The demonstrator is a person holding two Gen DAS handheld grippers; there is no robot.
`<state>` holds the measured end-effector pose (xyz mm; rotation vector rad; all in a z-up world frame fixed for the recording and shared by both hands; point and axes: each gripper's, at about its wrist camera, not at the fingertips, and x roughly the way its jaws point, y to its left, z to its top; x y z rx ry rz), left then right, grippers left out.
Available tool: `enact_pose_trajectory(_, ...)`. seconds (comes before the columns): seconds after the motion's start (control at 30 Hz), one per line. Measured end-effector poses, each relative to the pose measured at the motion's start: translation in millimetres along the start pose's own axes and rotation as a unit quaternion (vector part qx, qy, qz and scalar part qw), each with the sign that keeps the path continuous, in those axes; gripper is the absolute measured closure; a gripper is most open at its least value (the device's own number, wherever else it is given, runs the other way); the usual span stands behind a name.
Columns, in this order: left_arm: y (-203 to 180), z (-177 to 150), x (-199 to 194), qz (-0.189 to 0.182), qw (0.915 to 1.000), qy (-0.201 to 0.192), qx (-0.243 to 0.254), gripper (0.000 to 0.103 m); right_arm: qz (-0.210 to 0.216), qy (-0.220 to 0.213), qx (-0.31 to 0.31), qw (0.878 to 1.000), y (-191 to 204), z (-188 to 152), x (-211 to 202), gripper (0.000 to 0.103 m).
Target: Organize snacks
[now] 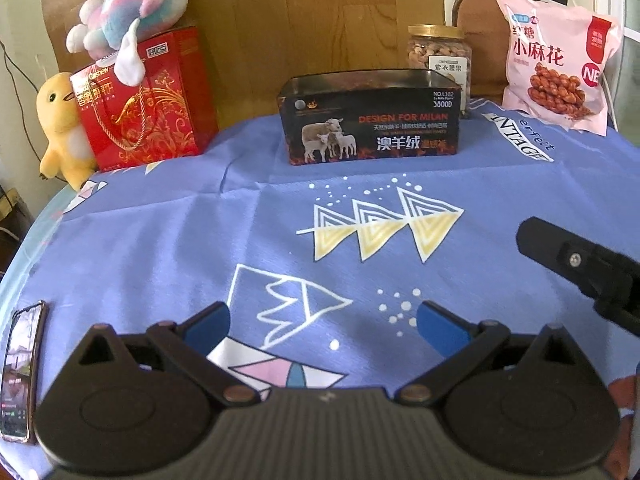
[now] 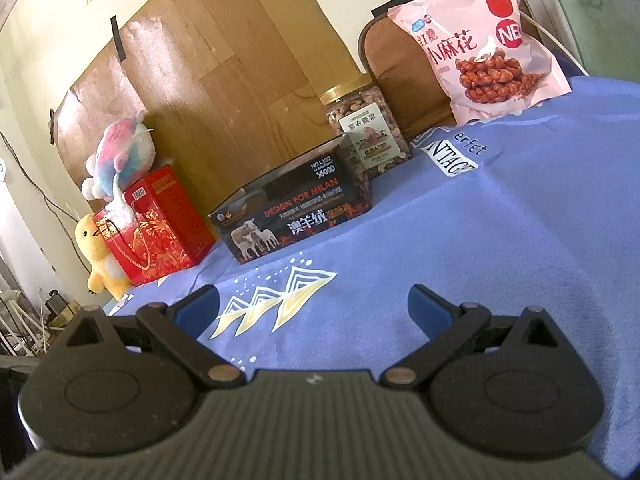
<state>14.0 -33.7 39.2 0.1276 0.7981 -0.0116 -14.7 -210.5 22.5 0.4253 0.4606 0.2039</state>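
Note:
A pink snack bag (image 1: 556, 68) (image 2: 484, 44) leans upright at the table's far right. A clear nut jar (image 1: 440, 56) (image 2: 366, 128) with a gold lid stands behind an open black box (image 1: 370, 118) (image 2: 292, 212) at the far middle. A red gift box (image 1: 148, 100) (image 2: 156, 224) stands at the far left. My left gripper (image 1: 324, 320) hovers open over the blue cloth, nothing between its fingers. My right gripper (image 2: 314, 306) is open and empty too; one of its black fingers (image 1: 560, 252) shows at the right edge of the left wrist view.
A pastel plush (image 1: 132, 12) (image 2: 120, 156) sits on the red gift box, and a yellow chick plush (image 1: 64, 128) (image 2: 100, 256) stands beside it. A phone (image 1: 20, 372) lies at the table's near left edge. The blue patterned tablecloth (image 1: 160, 240) covers the round table; a wooden board (image 1: 320, 16) backs it.

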Motion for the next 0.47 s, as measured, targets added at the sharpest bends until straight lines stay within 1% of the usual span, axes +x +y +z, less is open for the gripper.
enact_pose_trajectory(0.23, -0.9, 0.9, 0.7, 0.002, 1.0000, 0.000, -0.001, 0.000, 0.000, 0.000, 0.002, 1.000, -1.7, 0.5, 0.0, 0.001)
enact_pose_trajectory(0.47, -0.4, 1.5, -3.4, 0.001, 0.9999, -0.017, 0.000, 0.000, 0.000, 0.000, 0.001, 1.000, -1.8, 0.7, 0.1, 0.001)
